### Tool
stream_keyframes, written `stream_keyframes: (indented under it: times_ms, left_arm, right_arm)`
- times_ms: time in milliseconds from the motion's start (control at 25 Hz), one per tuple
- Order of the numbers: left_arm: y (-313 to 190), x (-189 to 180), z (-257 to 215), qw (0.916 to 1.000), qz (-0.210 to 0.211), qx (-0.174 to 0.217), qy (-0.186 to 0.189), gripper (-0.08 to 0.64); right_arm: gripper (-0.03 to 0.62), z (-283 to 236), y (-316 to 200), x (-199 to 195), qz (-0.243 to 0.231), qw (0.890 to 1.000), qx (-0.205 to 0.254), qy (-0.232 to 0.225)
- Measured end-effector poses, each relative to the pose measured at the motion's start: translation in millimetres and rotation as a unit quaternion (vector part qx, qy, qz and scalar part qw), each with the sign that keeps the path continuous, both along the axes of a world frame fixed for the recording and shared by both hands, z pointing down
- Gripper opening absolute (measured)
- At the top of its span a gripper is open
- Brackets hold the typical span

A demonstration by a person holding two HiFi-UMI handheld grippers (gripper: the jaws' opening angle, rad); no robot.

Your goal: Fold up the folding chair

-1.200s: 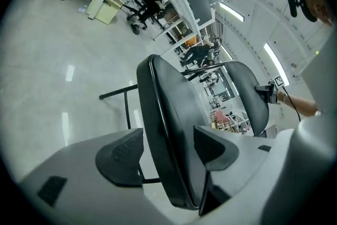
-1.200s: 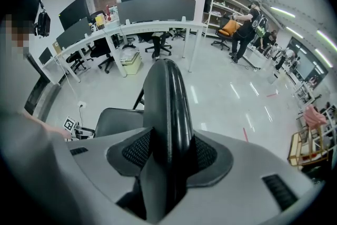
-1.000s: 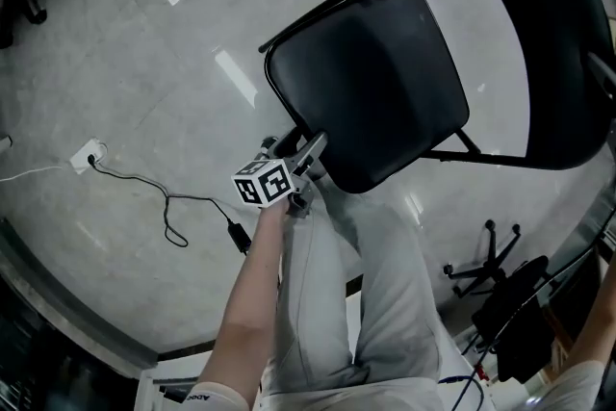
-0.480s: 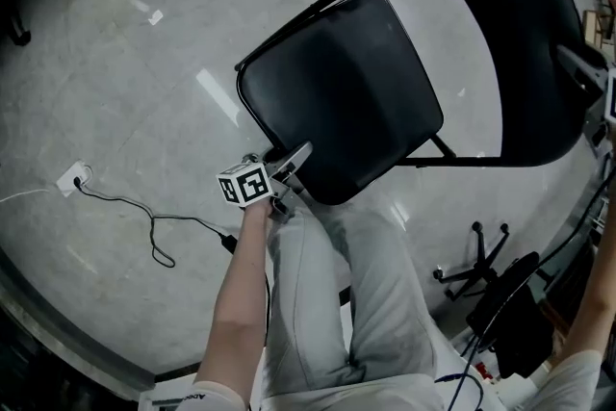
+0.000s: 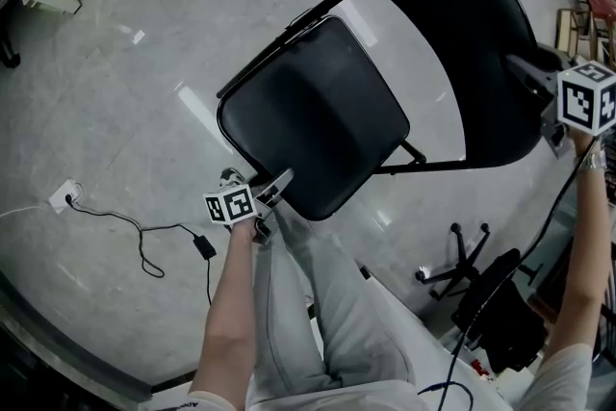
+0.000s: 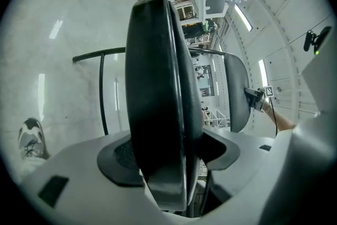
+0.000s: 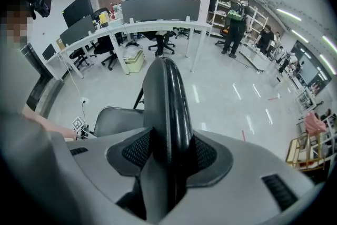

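**Both grips set, fold not yet closed**

Chair [image 5: 385, 91] stands on the floor [image 5: 125, 63] right in front of the person, under the head camera.

- Left gripper [image 5: 272, 188]: jaws clamped on the seat [image 5: 313, 115] at its front edge. Its own view shows the seat edge-on between the pads, sitting deep.
- Right gripper [image 5: 539, 82]: jaws clamped on the backrest [image 5: 486, 63] at its top rim, rim square between the pads.
- Seat and backrest are well apart; floor shows through the gap between them. I read this as the start of the fold, with most of the travel left.

Next move, as I judge it:
- Left swings the seat front up and toward the backrest, following the hinge arc instead of pulling straight.
- Right holds the backrest steady or brings it in to meet the seat.
- Both clamps stay tight; the panels are thin, so twist could slip them.
- Floor looks glossy, so the feet may skate as the frame closes.
- Person's legs [image 5: 327, 303] are just beside the seat front; keep the swing clear of them.
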State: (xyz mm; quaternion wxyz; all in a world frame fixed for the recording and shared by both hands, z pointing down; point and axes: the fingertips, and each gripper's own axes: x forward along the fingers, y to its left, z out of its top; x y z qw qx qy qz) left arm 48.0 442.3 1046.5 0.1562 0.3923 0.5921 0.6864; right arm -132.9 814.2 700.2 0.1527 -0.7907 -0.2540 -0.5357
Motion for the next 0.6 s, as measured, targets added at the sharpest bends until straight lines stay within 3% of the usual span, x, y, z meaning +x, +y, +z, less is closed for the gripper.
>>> stream_keyframes:
  times_ms: [160, 360, 600]
  left_arm:
    - [8.5, -11.1, -28.2, 0.9996, 0.024, -0.009, 0.009, 0.307]
    - [33.1, -30.2, -79.9, 0.9965, 0.064, -0.049, 0.020, 0.298]
    - [68.5, -65.1, -155.1, 0.9818, 0.142, -0.118, 0.046, 0.296]
  right_arm:
    - [0.190, -13.7, 2.5, -3.0, -0.005, 1.000, -0.009, -0.003]
    - [0.190, -40.7, 10.7, -7.6, -0.008, 0.999, -0.032, -0.010]
    - [0.190, -76.8, 17.9, -13.3, -0.012, 0.998, -0.061, -0.028]
